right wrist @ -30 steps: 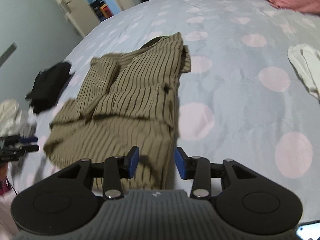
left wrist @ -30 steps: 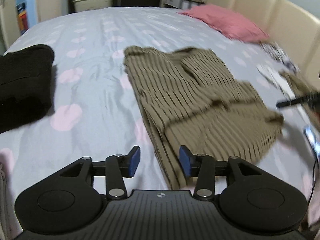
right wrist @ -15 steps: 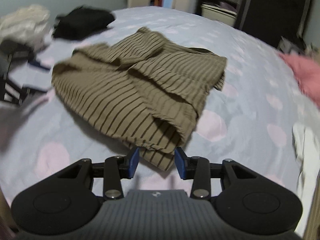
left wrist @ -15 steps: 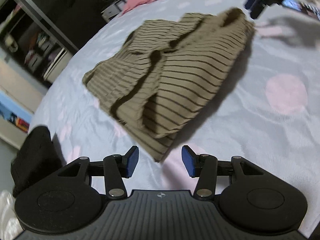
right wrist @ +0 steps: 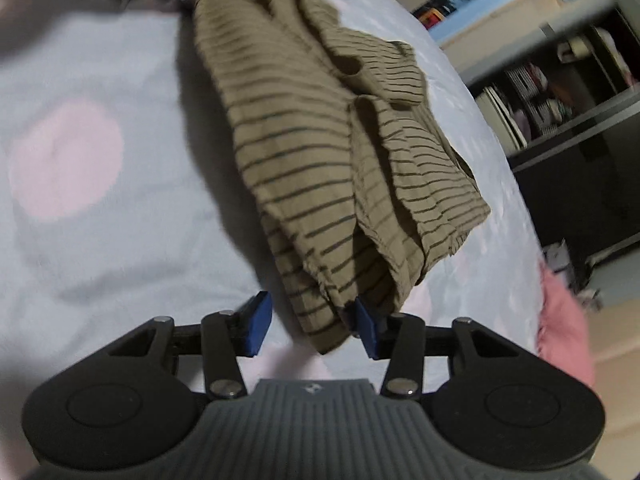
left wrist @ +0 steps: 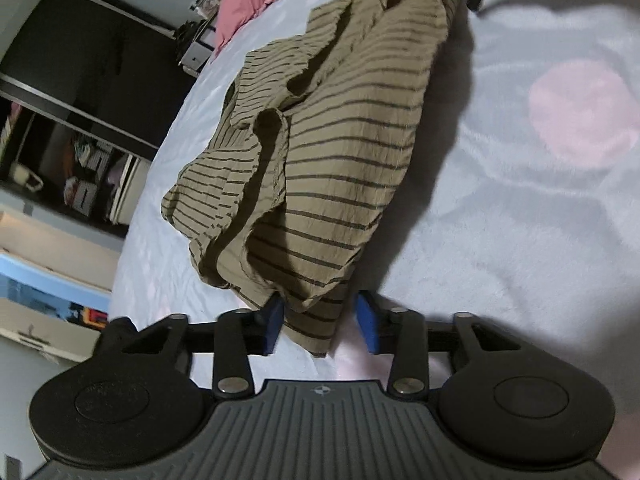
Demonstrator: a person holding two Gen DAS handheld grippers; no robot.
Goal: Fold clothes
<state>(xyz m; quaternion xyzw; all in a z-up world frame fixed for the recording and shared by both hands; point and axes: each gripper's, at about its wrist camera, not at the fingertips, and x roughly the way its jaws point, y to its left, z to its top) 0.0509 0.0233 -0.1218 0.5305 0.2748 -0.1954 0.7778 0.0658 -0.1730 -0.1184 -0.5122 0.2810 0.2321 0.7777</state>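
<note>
Bedspread (left wrist: 520, 208): striped shirt (left wrist: 340, 152) corner between closing left tool (left wrist: 322, 326) pads.

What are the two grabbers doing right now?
Left gripper: closing around a corner of the striped shirt.
Right gripper: opening, shirt corner between its jaws.

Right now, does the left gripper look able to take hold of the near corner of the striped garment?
Probably yes: the striped garment's corner already hangs between the closing left gripper's blue pads, with nothing in the way.
</note>
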